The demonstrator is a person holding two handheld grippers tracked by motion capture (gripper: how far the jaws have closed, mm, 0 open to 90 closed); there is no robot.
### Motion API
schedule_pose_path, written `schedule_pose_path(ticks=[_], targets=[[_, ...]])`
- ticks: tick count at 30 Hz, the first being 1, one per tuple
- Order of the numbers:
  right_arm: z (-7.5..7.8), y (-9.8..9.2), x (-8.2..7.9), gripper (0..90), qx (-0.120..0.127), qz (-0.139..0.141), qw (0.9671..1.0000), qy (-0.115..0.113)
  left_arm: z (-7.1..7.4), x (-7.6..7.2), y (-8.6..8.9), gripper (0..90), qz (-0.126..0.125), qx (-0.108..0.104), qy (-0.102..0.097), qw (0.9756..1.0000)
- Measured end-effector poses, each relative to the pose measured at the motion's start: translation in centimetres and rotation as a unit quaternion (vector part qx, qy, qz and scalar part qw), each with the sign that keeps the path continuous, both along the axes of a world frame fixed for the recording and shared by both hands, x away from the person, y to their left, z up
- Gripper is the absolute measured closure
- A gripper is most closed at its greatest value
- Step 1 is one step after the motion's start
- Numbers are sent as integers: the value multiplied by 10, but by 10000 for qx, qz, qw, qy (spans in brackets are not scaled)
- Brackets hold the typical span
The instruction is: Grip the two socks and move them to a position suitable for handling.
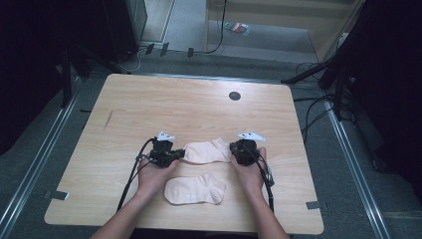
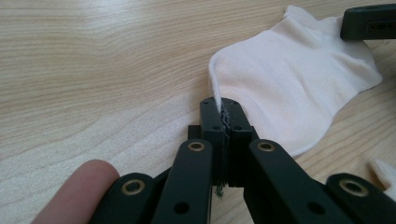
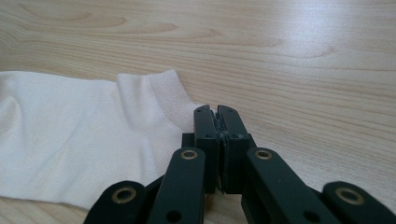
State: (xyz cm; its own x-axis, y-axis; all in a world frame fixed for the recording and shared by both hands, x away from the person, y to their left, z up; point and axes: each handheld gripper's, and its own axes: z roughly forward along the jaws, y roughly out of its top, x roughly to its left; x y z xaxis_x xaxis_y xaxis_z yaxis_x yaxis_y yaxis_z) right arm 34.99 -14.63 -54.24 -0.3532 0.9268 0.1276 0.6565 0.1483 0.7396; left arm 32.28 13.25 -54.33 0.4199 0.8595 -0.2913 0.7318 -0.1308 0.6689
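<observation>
Two pale pink socks are lying on the wooden bench (image 1: 199,99), one behind the other as the high view shows them. The far sock (image 1: 208,151) is stretching between the two grippers; the near sock (image 1: 195,189) is resting flat just in front of it, between the person's hands, and nothing is touching it.

The left gripper (image 1: 175,155) is sitting at the far sock's left end. In the left gripper view its black jaws (image 2: 225,116) are pressing fully together, and a thin fold of the sock's edge (image 2: 299,88) is standing pinched between the pads. The other gripper's dark tip (image 2: 369,21) is showing at the sock's opposite end, in the upper right corner of that view.

The right gripper (image 1: 234,150) is sitting at the far sock's right end, by the ribbed cuff. In the right gripper view its jaws (image 3: 218,122) are likewise closing tight, gripping the hem of the cuff (image 3: 163,100), while the rest of the sock is spreading flat to the left.
</observation>
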Motion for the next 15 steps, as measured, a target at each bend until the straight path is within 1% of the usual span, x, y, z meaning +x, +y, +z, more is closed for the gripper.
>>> schedule_pose_path(ticks=[2,4,7,8,9,10,11,15], targets=[[2,-1,-1,889,71,5,10000,-35,1,-1,1,900,7,-34,0,10000],[5,-1,-3,890,156,-8,9998,-91,3,-2,3,900,-35,-17,-18,10000],[13,-1,-7,890,227,20,9995,-196,7,-4,6,900,-28,-93,-60,9999],[14,0,-8,890,225,26,9995,-232,10,-5,8,900,-24,-123,-100,9999],[16,0,-10,890,226,50,9994,-270,11,-6,9,900,-37,-158,-94,9998],[18,1,-11,890,237,58,9993,-281,14,-8,11,900,-16,-210,-139,9997],[21,1,-13,890,265,58,9991,-332,16,-9,13,900,-13,-223,-165,9996],[29,1,-19,890,349,79,9986,-398,22,-14,20,900,-19,-269,-256,9993]])
